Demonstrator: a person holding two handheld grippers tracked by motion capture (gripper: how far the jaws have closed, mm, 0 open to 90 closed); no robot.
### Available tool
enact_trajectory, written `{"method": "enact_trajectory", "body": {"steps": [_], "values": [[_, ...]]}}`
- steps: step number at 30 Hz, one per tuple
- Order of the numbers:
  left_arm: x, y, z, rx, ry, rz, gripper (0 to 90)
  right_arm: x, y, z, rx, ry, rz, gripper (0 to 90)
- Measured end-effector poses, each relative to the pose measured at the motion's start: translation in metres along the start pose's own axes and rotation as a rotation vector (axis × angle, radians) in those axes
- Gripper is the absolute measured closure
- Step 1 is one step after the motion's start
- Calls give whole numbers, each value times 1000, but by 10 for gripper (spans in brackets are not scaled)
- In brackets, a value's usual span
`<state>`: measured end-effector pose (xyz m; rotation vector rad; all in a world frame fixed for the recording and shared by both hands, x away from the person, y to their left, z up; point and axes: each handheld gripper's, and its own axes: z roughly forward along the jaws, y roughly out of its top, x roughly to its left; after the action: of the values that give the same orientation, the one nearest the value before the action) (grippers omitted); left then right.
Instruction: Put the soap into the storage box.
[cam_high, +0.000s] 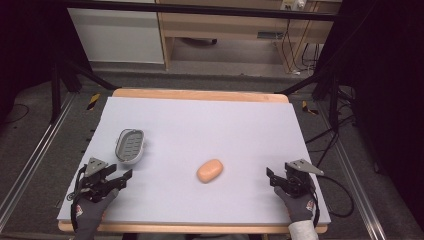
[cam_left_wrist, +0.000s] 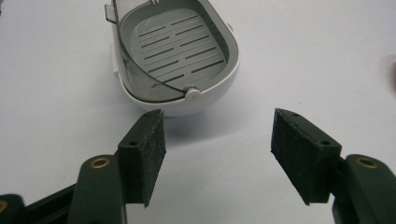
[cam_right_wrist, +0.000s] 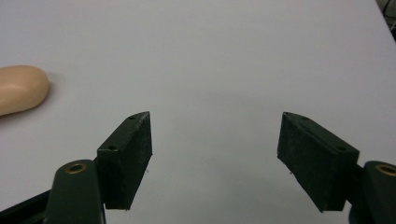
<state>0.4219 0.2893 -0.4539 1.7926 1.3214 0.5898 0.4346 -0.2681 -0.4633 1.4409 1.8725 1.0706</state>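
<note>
An oval soap dish (cam_high: 130, 146) with a grey slotted insert and a white base lies on the left of the table; in the left gripper view the soap dish (cam_left_wrist: 175, 56) is just beyond the jaw tips. A peach-coloured soap bar (cam_high: 209, 170) lies near the middle front; its end (cam_right_wrist: 18, 93) shows at the left of the right gripper view. My left gripper (cam_high: 120, 178) is open, just short of the dish, nothing between its jaws (cam_left_wrist: 217, 144). My right gripper (cam_high: 274, 180) is open at the front right, apart from the soap, jaws empty (cam_right_wrist: 215, 149).
A pale lilac mat (cam_high: 210, 130) covers the wooden table. Black frame legs and cables stand on the floor at both sides, and a wooden desk is behind the far edge.
</note>
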Motion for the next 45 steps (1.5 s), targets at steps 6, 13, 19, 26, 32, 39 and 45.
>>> {"method": "enact_trajectory", "body": {"steps": [6, 13, 19, 26, 32, 39, 45], "values": [[-8, 4, -3, -10, -14, -10, 357, -3, 2, -4, 3, 26, 22, 271], [-19, 9, -4, -24, -40, 13, 353, 0, 0, -4, 7, 33, 12, 336], [-27, 12, -2, -18, -54, 28, 333, 4, -2, 1, 41, 22, -25, 396], [-36, 16, -5, -29, -86, 46, 324, 6, 0, -1, 37, 34, -31, 440], [-42, 21, -5, -32, -110, 55, 313, 13, 2, 0, 48, 45, -44, 464], [-45, 29, -7, -48, -122, 63, 304, 18, 3, 4, 59, 37, -83, 493], [-52, 41, -3, -60, -145, 77, 298, 20, 5, 4, 57, 39, -82, 496]]}}
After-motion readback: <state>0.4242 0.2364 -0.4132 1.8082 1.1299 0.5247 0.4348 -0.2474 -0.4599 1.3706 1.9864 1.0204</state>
